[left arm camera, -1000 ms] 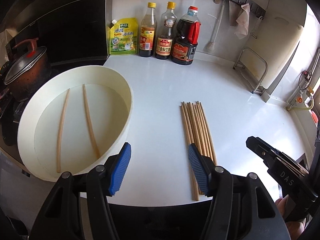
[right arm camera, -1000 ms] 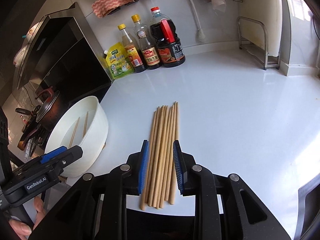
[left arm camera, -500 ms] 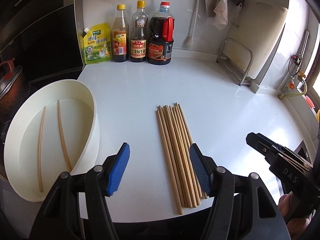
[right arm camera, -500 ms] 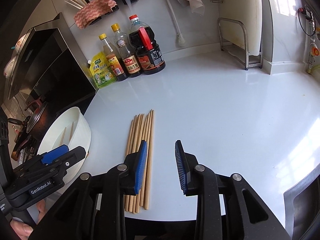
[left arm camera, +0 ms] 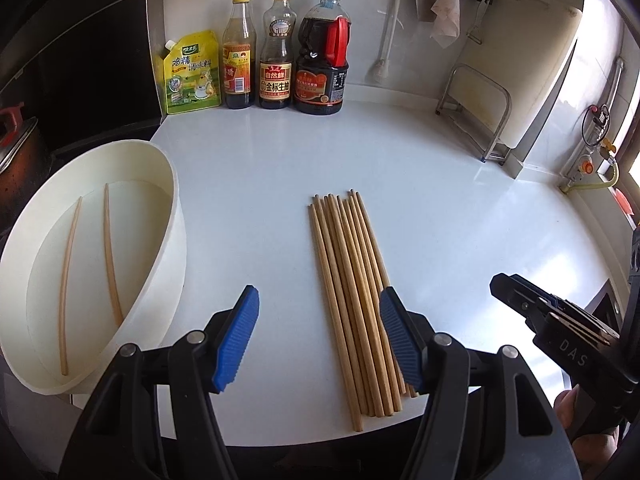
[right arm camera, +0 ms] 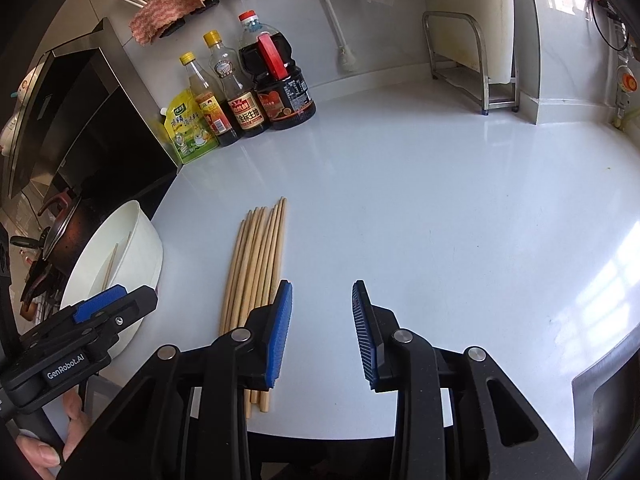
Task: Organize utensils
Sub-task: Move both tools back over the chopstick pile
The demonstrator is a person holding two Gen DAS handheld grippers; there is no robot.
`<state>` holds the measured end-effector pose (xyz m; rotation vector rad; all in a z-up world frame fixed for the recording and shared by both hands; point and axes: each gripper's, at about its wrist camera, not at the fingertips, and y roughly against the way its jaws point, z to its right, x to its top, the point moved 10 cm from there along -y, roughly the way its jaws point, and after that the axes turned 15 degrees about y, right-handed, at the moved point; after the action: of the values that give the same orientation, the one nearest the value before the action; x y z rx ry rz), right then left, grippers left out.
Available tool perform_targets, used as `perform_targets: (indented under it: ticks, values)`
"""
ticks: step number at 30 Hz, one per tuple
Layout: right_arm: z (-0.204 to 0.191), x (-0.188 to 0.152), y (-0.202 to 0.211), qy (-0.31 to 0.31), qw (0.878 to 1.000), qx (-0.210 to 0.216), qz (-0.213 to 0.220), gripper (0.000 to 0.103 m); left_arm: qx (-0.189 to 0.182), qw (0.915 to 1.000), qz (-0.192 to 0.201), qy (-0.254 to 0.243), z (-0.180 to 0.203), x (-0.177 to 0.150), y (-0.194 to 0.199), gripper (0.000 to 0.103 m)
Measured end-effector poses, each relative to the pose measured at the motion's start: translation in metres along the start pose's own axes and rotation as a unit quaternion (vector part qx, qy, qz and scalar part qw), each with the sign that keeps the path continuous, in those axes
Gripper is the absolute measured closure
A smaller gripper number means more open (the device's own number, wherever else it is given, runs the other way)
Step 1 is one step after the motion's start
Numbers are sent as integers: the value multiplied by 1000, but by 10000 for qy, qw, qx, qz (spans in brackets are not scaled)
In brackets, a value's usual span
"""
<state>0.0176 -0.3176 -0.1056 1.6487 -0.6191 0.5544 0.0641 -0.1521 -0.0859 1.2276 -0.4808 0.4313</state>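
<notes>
In the left wrist view the left gripper (left arm camera: 318, 338) has slid from beside the bowl (left arm camera: 170, 184) to hang over the near ends of the chopsticks (left arm camera: 352, 300), its fingers wide apart and gripping nothing, which I judge to be the lead-in to a pick. In the right wrist view the right gripper (right arm camera: 322, 330) has shifted off the bundle to its right, fingers apart with only bare counter (right arm camera: 440, 208) between them. The chopsticks (right arm camera: 256, 264) lie as a tidy, near-parallel row of pale wooden sticks on the counter, while two more rest inside the bowl (right arm camera: 144, 248).
</notes>
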Motion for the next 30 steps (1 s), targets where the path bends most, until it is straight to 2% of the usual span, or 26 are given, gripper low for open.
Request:
perform_targets:
  ticks: [12, 14, 20, 30]
  values:
    - [-16, -18, -47, 350, 9979, 207, -509, 69, 290, 9994, -55, 155, -16, -10, -19, 32]
    - [-21, -16, -53, 467, 9972, 225, -545, 66, 350, 9992, -18, 184, -20, -11, -21, 30]
    - [-34, -15, -68, 919, 9935, 89, -671, 64, 426, 9986, -81, 293, -31, -20, -27, 28]
    - [-42, -18, -80, 1227, 9884, -82, -892, 64, 491, 9979, -98, 404, -43, -23, -28, 28]
